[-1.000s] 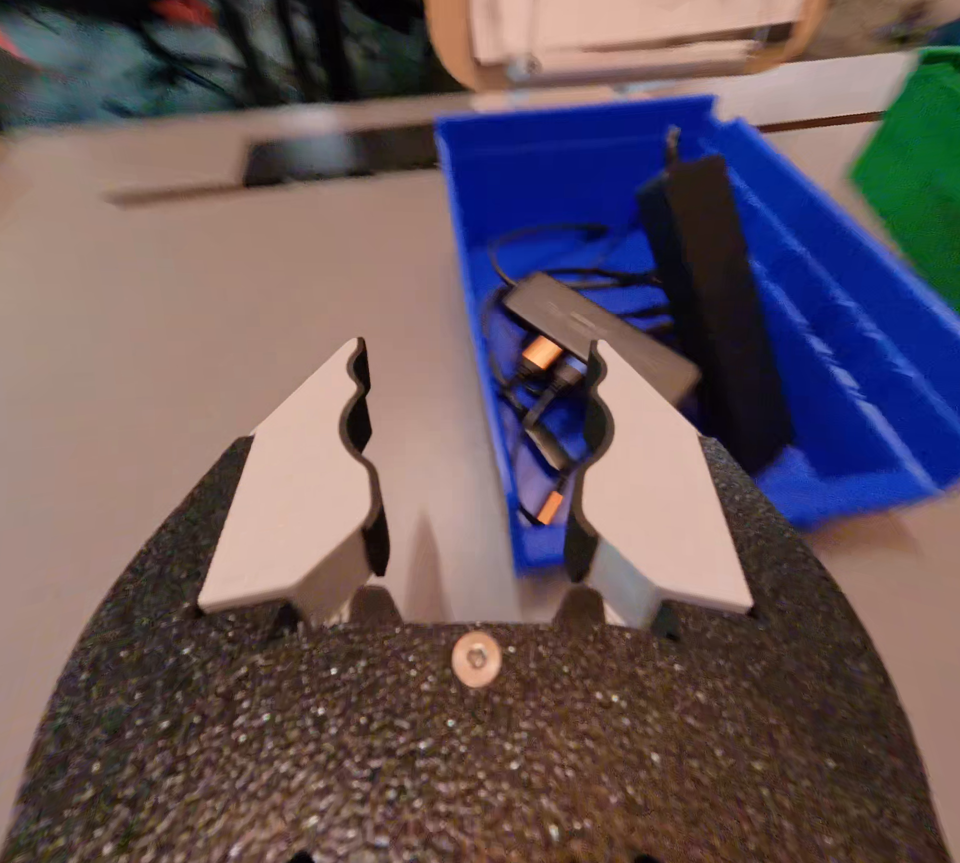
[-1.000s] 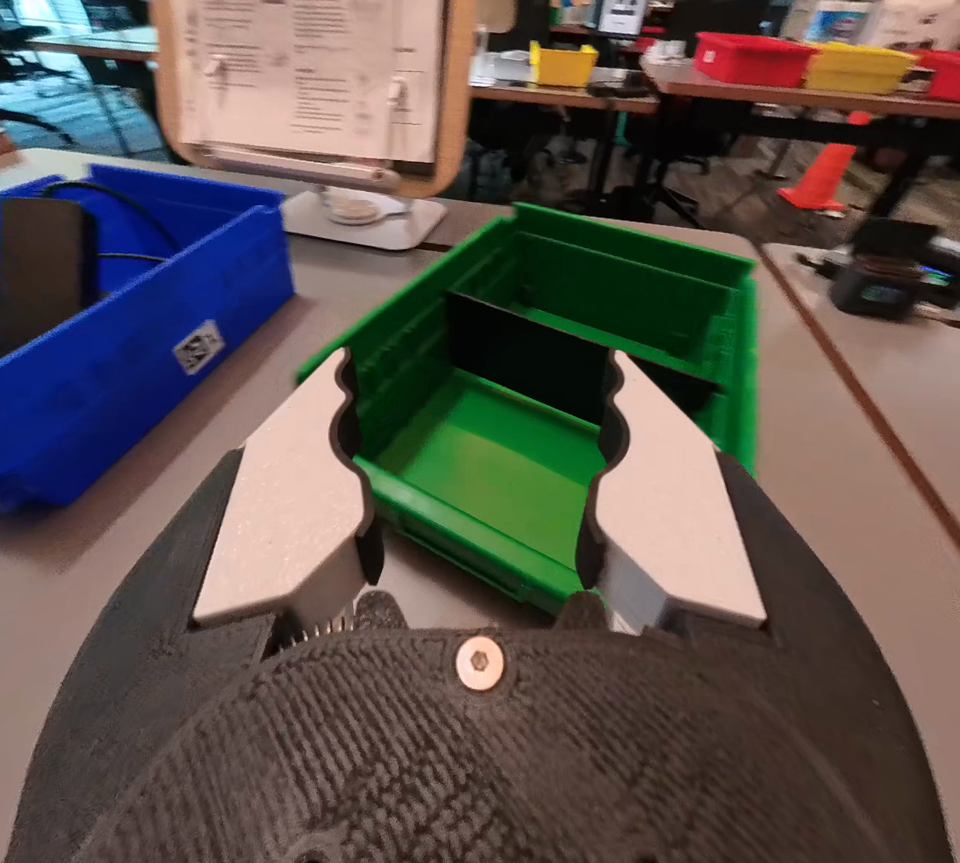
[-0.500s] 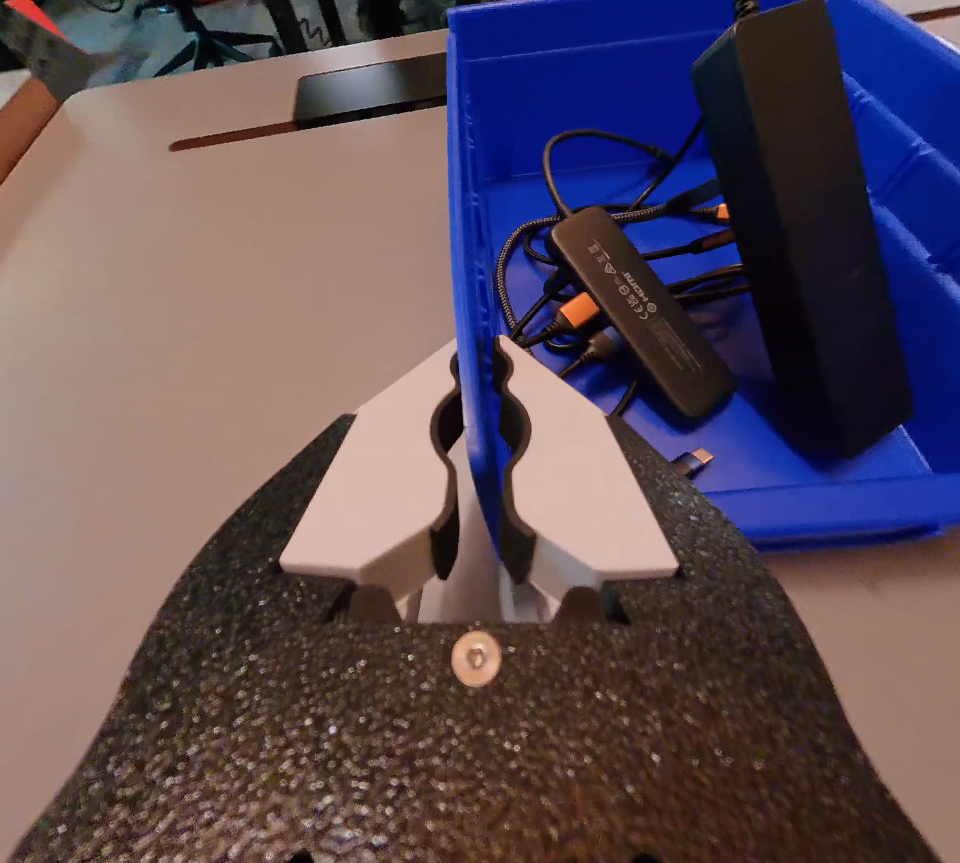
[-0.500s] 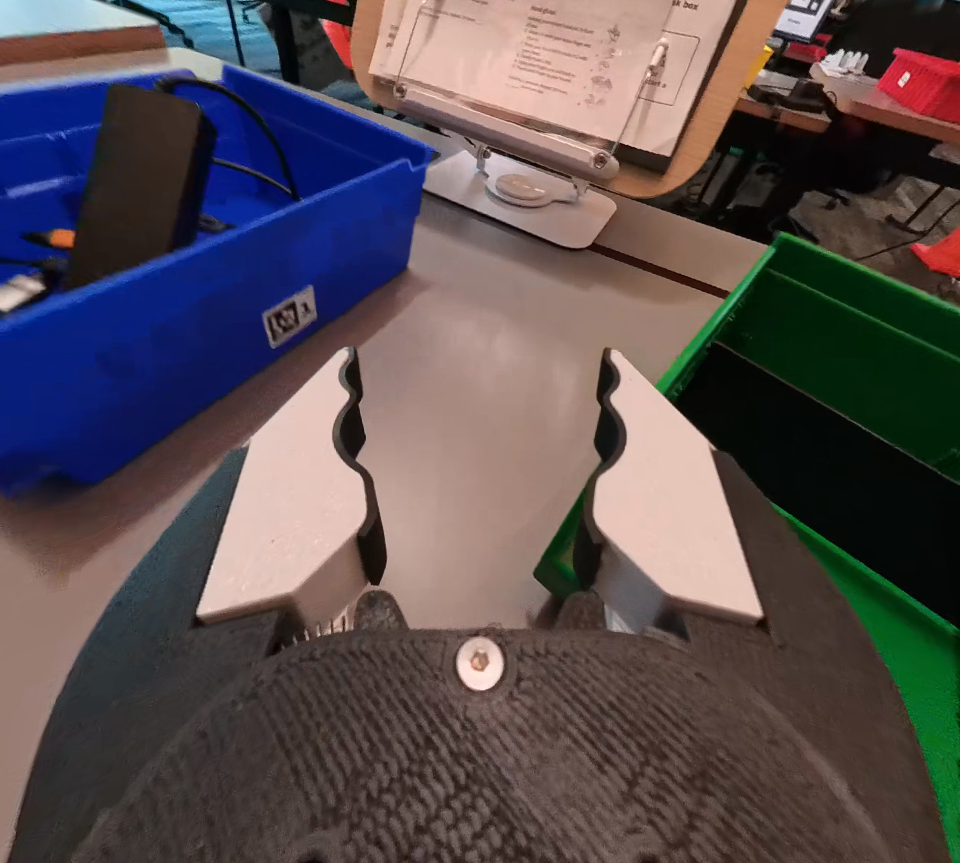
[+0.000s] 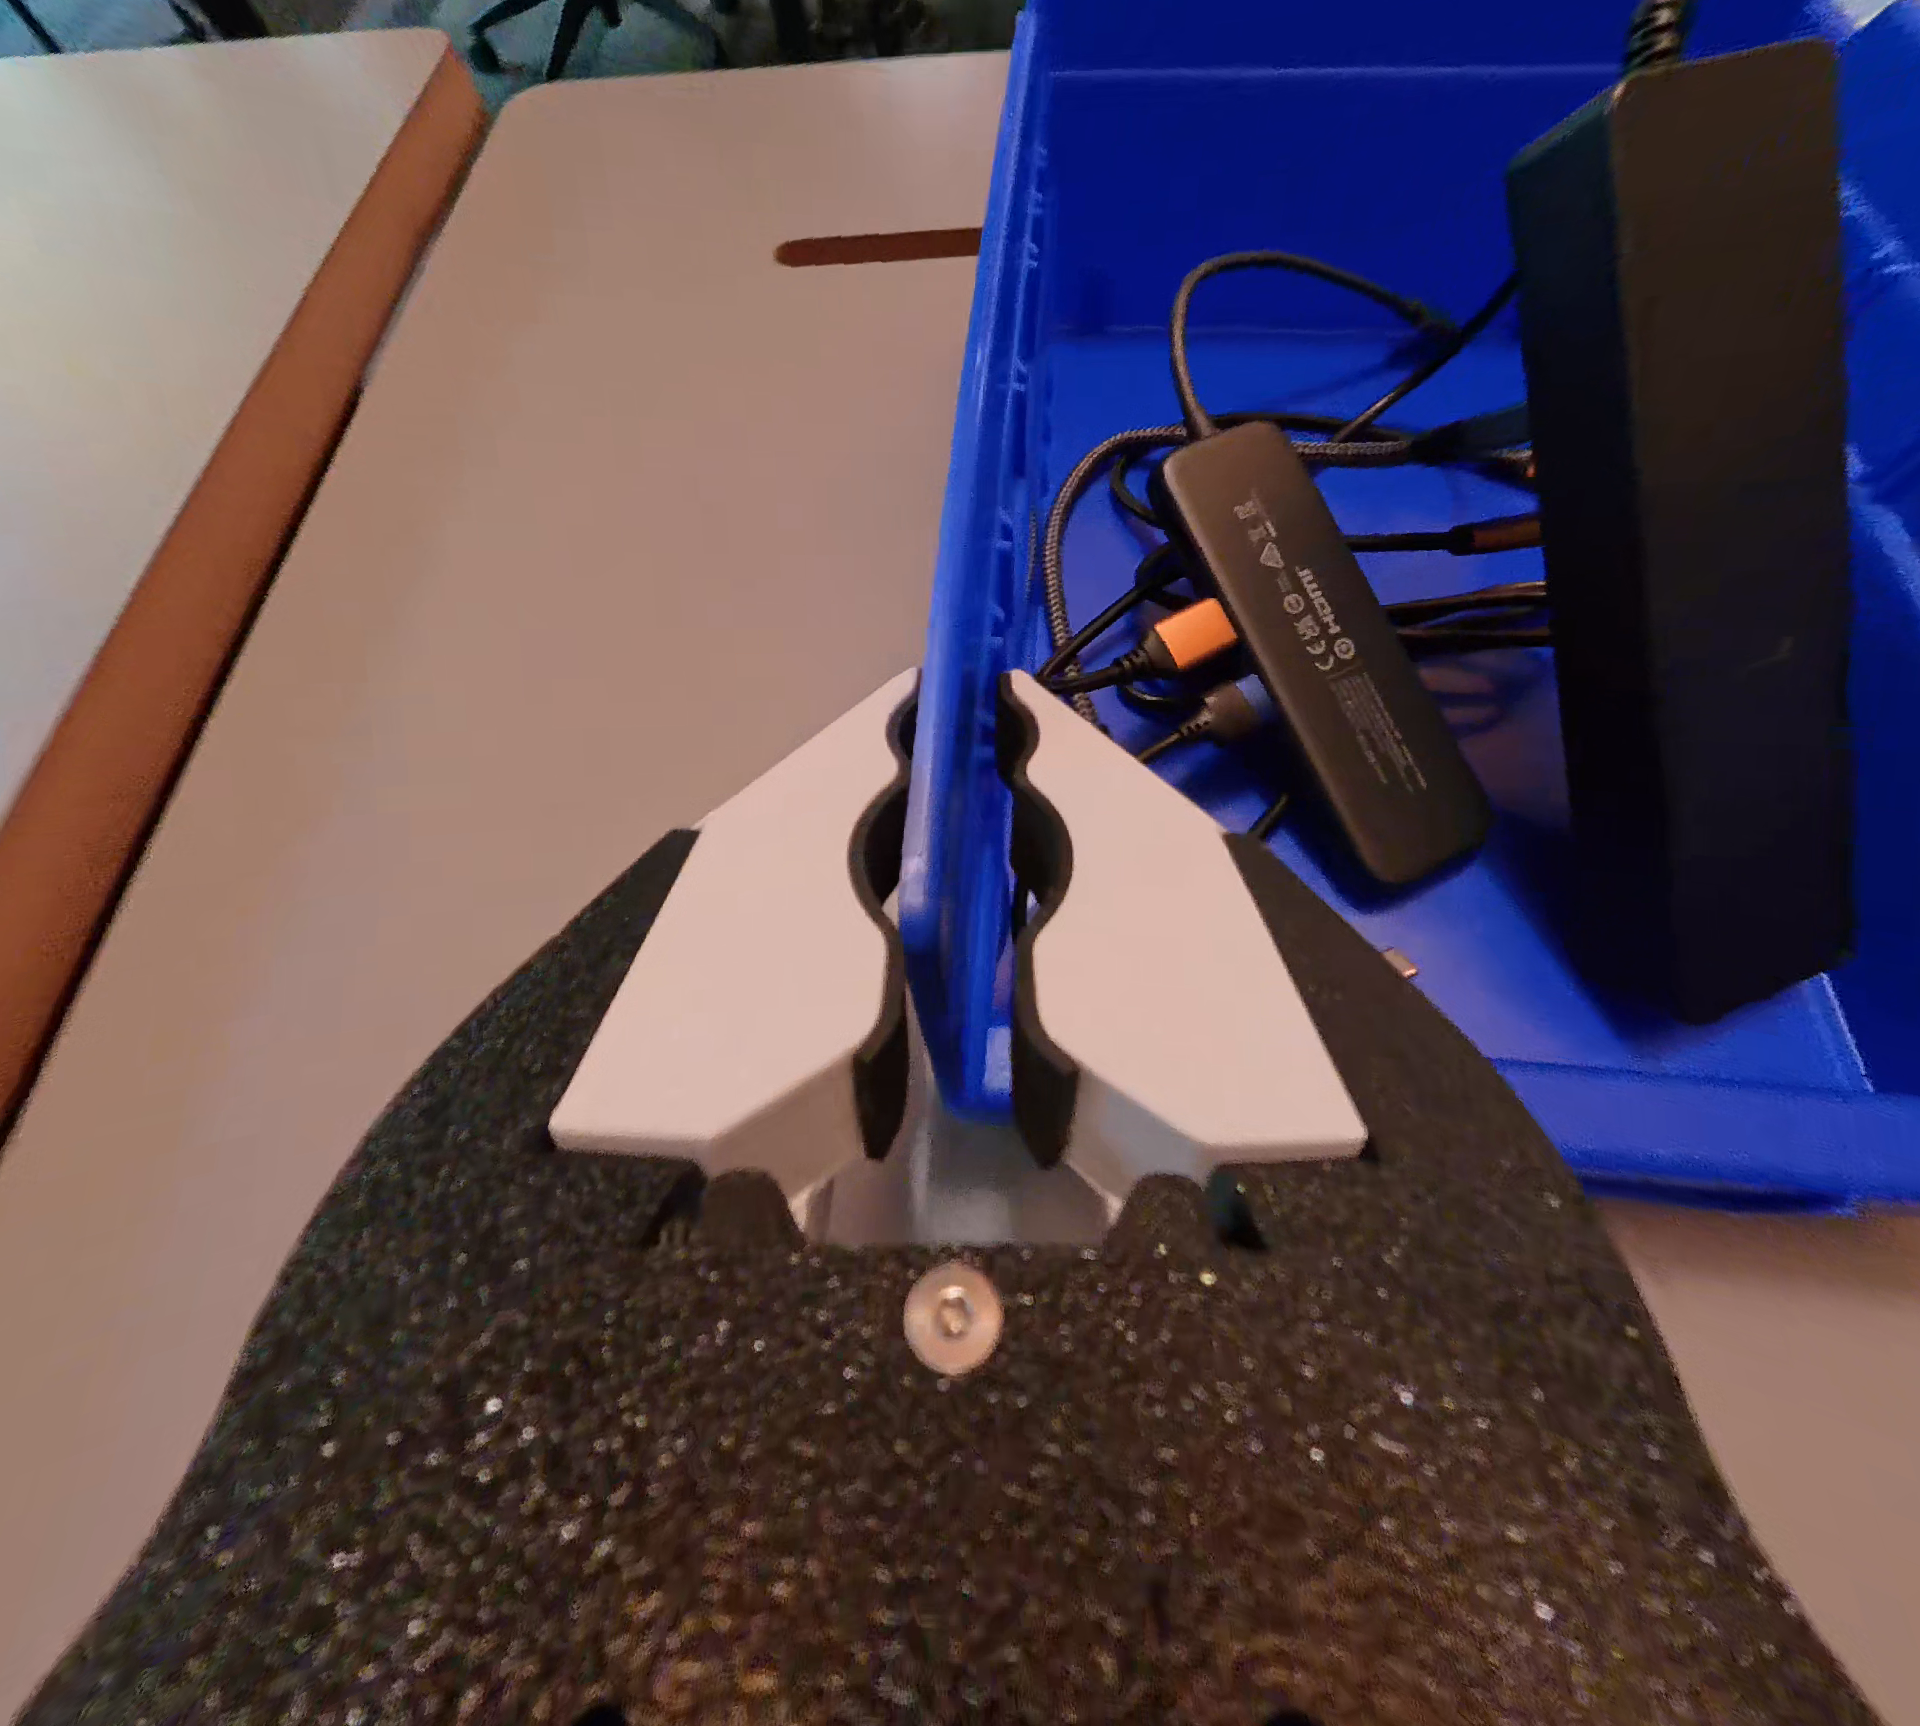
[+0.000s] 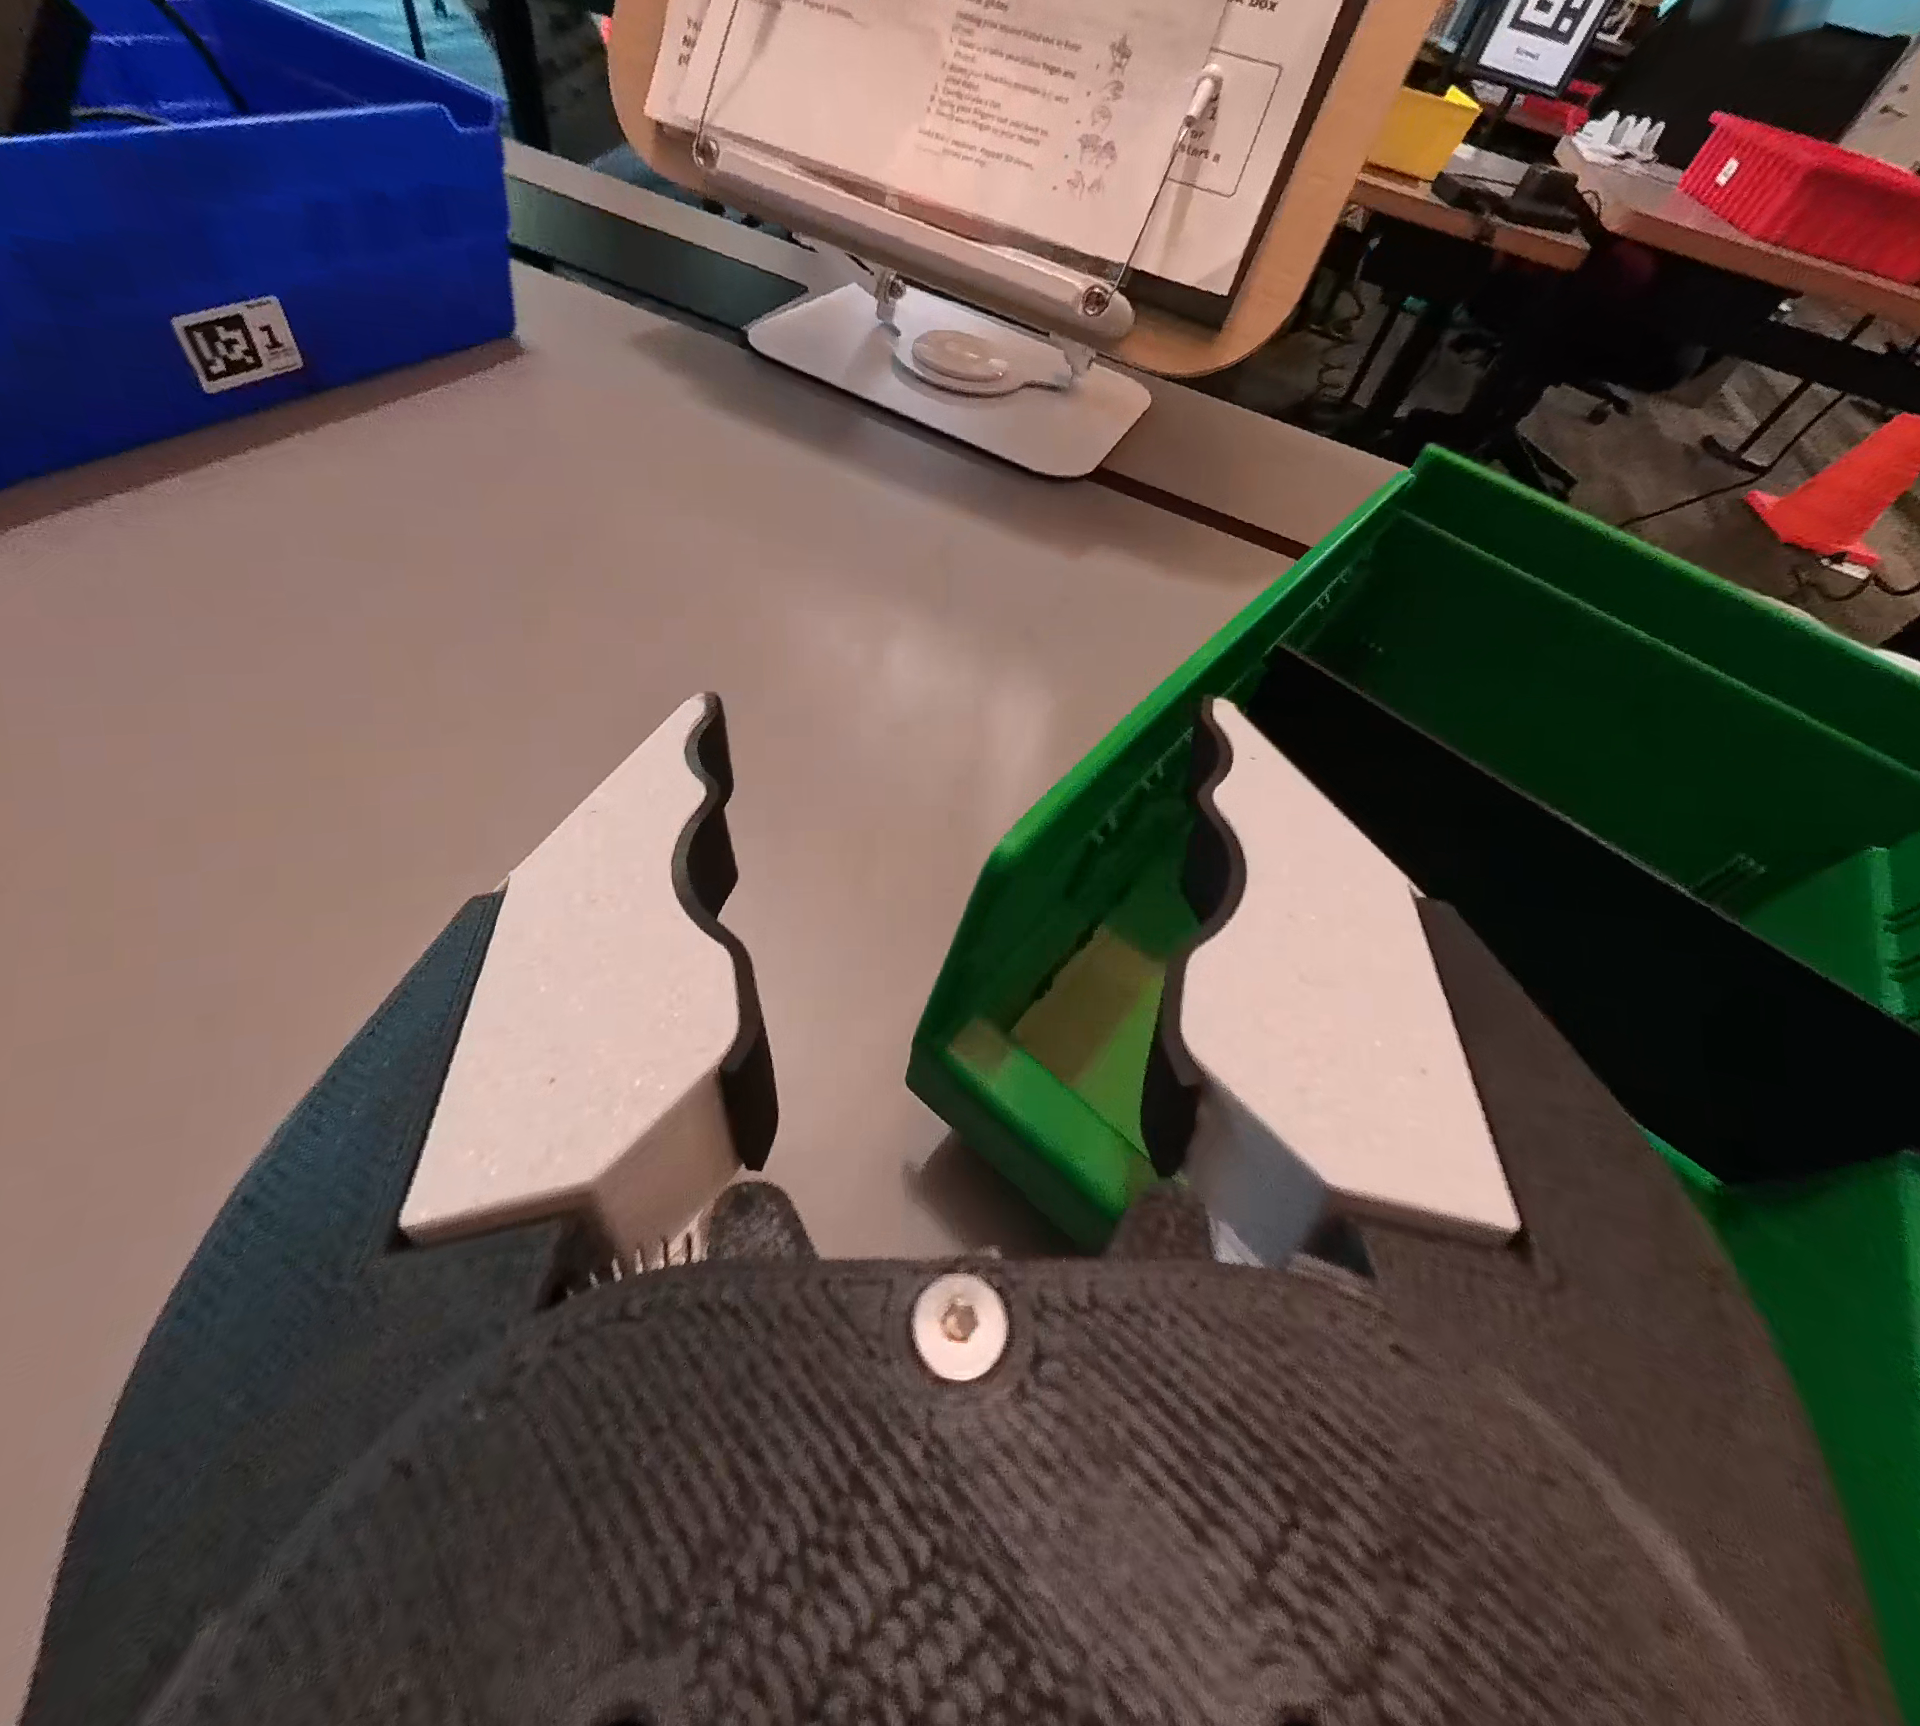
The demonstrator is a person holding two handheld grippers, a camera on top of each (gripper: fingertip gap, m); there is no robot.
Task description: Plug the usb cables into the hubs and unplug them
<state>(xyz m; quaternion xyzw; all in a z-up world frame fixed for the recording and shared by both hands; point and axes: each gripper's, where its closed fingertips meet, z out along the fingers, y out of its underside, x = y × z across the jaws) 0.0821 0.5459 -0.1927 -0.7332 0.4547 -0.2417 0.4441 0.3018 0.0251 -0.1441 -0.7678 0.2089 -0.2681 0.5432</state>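
At the upper middle of the right wrist view a document stand [image 6: 997,118] with printed sheets sits on the grey table [image 6: 416,689], with a blue bin [image 6: 343,242] at the upper left and a green bin [image 6: 1538,637] with a black divider [image 6: 1558,845] at the right; farther tables carry a red bin [image 6: 1808,185] and a yellow bin [image 6: 1434,128]. In the left wrist view, a large black power brick [image 5: 1704,533] leans along the right side of the blue bin [image 5: 1351,35], covering part of the cables and standing just beside the hub. The hub [image 5: 1320,648] is a slim black bar lying slantwise on the bin floor in the centre right of the frame, with an orange-collared plug [image 5: 1195,637] at its left edge and thin black usb cables [image 5: 1205,388] looped behind it (whether every plug is seated cannot be told). The left gripper [image 5: 961,700] is narrowed onto the blue bin's left wall, one finger outside and one inside. The right gripper [image 6: 961,720] stands wide, its right finger inside the green bin's near corner and the wall between the fingers, nothing pinched. Half a second ago the left gripper already pinched that wall, and the view has since swung left so a second table [image 5: 156,326] shows at the left; the right gripper, then over bare table beside the green bin, now straddles its wall.
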